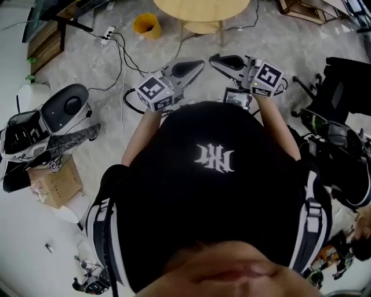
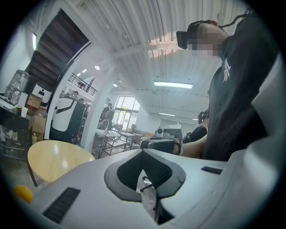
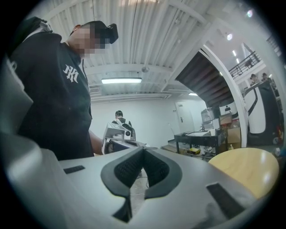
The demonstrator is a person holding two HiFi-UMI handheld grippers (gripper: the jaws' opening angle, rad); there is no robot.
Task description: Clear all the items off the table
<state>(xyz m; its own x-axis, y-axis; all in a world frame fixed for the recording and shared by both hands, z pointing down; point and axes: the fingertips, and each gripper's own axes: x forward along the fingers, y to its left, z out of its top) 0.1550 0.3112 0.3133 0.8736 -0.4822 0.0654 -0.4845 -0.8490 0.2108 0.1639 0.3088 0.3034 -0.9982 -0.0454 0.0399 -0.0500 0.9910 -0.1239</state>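
Pale wooden table [image 1: 200, 10] well beyond left gripper [image 1: 200, 64] and right gripper [image 1: 213, 59], fingers tight together, empty.

Round wooden table [image 1: 200, 8] at top edge. Yellow bin [image 1: 146, 25] just L of it; white power strip [image 1: 108, 35] further L, w/ cables over grey floor. Below table: L gripper [image 1: 200, 62] & R gripper [image 1: 213, 58], tips facing, near each other. Black shirt [image 1: 214, 191] below those. Cardboard box [image 1: 55, 184] far lower-L of table.
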